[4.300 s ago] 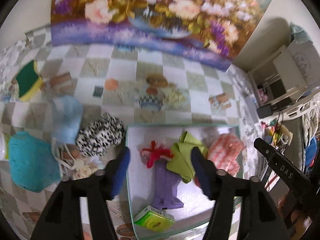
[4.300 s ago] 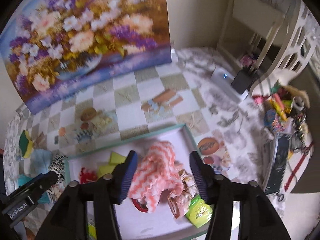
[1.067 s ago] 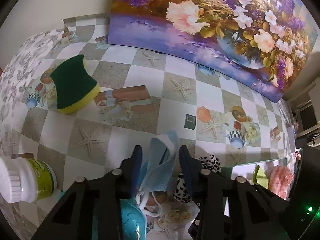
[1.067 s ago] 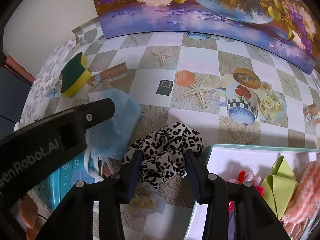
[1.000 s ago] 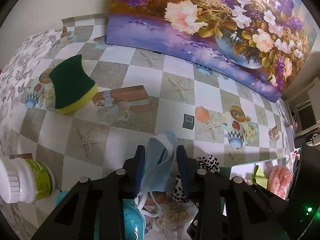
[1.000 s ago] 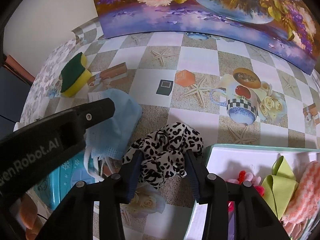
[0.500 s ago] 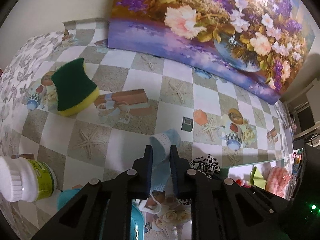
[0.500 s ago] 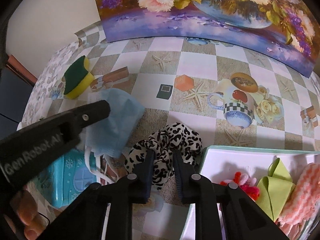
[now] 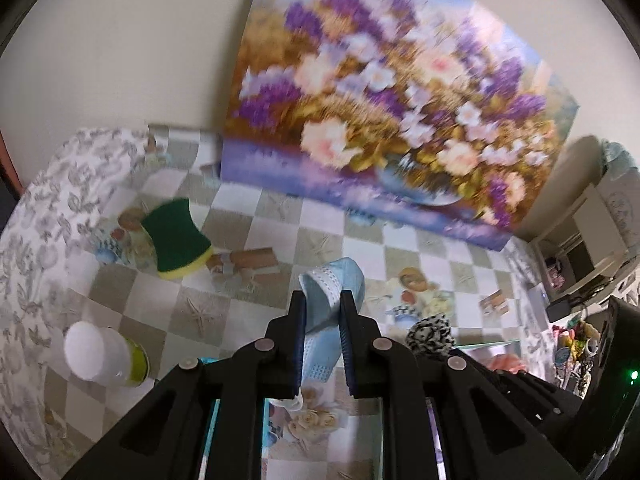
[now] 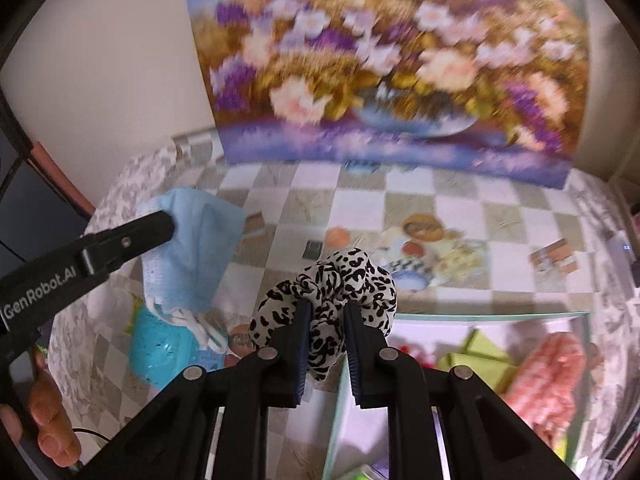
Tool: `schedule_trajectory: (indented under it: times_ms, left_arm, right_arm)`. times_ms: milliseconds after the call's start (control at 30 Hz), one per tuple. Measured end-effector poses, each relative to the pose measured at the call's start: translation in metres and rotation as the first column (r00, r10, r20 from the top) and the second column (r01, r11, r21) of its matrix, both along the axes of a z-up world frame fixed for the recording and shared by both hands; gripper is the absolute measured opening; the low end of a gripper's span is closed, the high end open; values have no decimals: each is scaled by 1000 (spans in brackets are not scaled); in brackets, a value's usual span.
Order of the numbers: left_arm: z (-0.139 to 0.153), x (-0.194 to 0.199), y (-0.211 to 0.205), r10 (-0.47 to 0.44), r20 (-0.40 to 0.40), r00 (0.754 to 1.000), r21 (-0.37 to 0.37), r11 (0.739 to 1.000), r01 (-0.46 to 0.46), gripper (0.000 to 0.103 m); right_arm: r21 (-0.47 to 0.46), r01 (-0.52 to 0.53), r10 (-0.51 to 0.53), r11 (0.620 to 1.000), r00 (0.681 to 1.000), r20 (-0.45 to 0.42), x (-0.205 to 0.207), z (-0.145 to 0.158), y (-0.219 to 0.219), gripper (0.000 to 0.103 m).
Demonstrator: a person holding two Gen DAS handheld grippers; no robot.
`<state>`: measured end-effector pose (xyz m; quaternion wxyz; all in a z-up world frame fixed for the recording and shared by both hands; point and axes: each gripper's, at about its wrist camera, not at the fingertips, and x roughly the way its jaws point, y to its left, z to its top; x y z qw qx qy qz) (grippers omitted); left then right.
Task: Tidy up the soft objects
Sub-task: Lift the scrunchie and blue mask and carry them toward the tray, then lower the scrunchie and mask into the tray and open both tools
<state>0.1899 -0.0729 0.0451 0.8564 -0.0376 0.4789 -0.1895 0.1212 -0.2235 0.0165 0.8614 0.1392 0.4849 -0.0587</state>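
The blue face mask [image 9: 332, 300] is hanging pinched in the left gripper [image 9: 323, 300], lifted clear of the checkered surface [image 9: 440, 248], its white ear loops [image 10: 200, 326] dangling below it in the right wrist view. Just beside it, the leopard-print scrunchie [image 10: 340, 284] is sitting clamped in the right gripper [image 10: 327, 312], also raised, near the left rim of the white tray [image 10: 480, 314].

Inside that tray, a pink-and-white knitted cloth [image 10: 548, 368], a lime green cloth [image 10: 476, 350] and something red [image 10: 408, 350] are already lying, so part of the sorting looks done. The mask and scrunchie are the two pieces in hand and, in my judgement, are heading for the tray next; neither is over it yet.

Left on the surface, a green-and-yellow sponge [image 9: 176, 246] is lying well apart toward the far left, and a turquoise item [image 10: 160, 354] is resting under the mask; whether it is soft I cannot tell. A white-lidded jar [image 9: 102, 354] is standing near the left edge, probably not part of the job. A floral painting [image 9: 380, 120] is leaning against the wall behind.
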Motion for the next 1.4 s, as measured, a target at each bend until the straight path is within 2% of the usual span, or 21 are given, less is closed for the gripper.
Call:
schedule_trajectory:
  times_ms: [133,333,500,667,767,933,1100,1200,1400]
  left_arm:
    - [25,-23,-8,-26,51,998,5,1000,26,17]
    - [47,-50,-26,-85,87,993,2,996,85,17]
    - [49,-66,-46,-152,65,986,-20,988,154,17]
    - [43,-86,-70,-229,26,973,-30,973,229,17]
    - [31,-95,-83,-271,-18,962,-55,961,270,17]
    - [-9,-98,-103,-316,-139,938,-97,947,305,17]
    - [-56,-92,-111,-294,-254,921,-58,955,289,17]
    - [-83,-88,-111,-271,-318,909,-32,961,275,17]
    - [-117,-82,-112,-228,-376,898,49,963,265,17]
  right_arm:
    - [-33,43,-42,999,999,34,-21,25,-14,18]
    - [-80,131,-125,988,990,71,-55,54,-44,18]
    - [-102,199,-194,975,979,63,-81,61,-66,18]
    - [-86,245,-242,966,969,42,-103,55,-80,18]
    - [-80,256,-257,963,967,6,-112,41,-84,18]
    - [-62,243,-249,968,958,-141,-110,-10,-88,18]
    - [-22,217,-215,976,938,-274,-108,-55,-91,18]
    - [-4,202,-192,979,926,-325,-108,-74,-89,18]
    - [10,174,-156,985,904,-397,-107,-101,-84,18]
